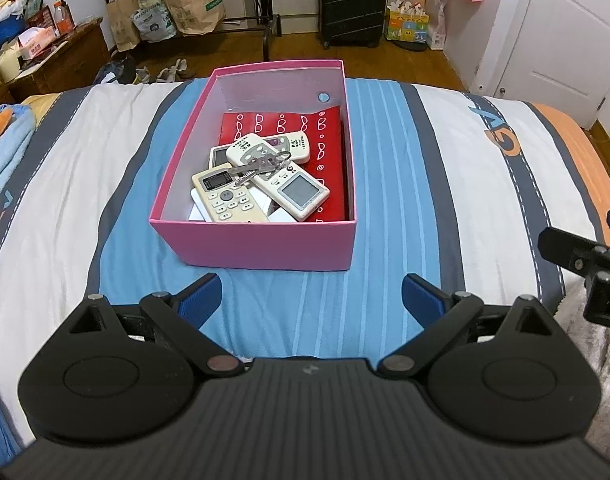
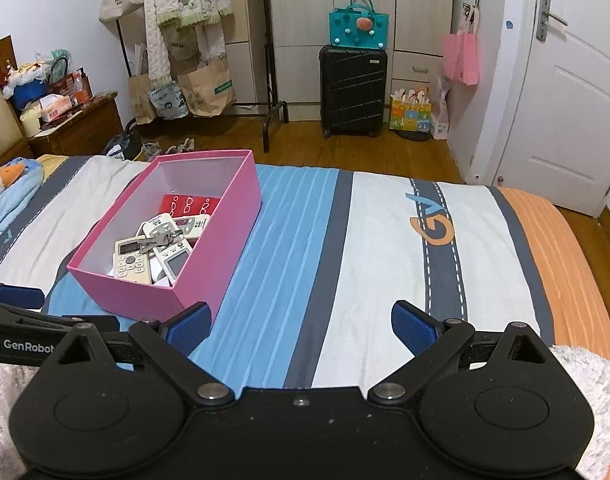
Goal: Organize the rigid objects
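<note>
Left tongs [image 1: 309,300] and right tongs [image 2: 301,326] both spread apart, empty, above bed [image 2: 385,240]; remote controls [image 1: 261,178] and keys [image 1: 261,166] inside pink box [image 1: 257,246].

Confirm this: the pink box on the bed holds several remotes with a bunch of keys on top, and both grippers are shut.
Not quite. Both the left gripper and the right gripper are open and empty, as each wrist view shows. The pink box on the bed does hold remotes with keys on top.
</note>
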The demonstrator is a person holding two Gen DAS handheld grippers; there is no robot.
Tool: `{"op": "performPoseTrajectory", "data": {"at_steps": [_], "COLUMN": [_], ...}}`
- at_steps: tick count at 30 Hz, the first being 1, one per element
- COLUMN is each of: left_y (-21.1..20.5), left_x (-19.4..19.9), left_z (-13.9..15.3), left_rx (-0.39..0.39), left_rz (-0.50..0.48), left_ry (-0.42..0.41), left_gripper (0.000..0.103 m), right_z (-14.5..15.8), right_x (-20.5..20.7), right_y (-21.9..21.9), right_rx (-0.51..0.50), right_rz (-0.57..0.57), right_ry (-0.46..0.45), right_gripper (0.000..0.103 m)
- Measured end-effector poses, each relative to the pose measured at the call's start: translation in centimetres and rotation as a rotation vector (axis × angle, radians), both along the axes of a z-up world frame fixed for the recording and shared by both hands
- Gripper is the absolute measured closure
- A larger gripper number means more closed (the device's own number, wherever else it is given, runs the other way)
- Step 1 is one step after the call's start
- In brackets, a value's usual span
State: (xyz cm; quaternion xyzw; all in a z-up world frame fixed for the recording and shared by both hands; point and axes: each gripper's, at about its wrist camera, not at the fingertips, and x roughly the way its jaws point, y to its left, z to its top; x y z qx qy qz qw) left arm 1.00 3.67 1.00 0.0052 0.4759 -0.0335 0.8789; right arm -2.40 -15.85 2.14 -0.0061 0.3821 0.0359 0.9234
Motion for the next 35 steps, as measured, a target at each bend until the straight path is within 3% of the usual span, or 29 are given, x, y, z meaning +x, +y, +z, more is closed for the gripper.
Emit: {"op": "performPoseTrajectory", "data": {"at_steps": [18, 24, 35], "left_y": [0.6, 1.4, 1.6], "left_x": [-0.2, -0.2, -0.4], "left_z": [0.3, 0.5, 0.8], "left_rx": [0.004, -0.059, -0.039], "left_rz": [0.015, 0.038, 0.048], "left_ry": [-0.012, -0.004, -0.017], "left_gripper": [0.005, 0.005, 0.004], "right_z": [0.2, 0.2, 0.0], "right_x": [-0.2, -0.2, 0.0], "right_y": [0.3, 0.2, 0.1], "right_rx": [-0.016, -0.026, -0.027], "right_rz": [-0.010, -0.028, -0.045], "right_ry": [-0.007, -0.017, -0.011], "right_gripper": [0.005, 0.005, 0.005]}}
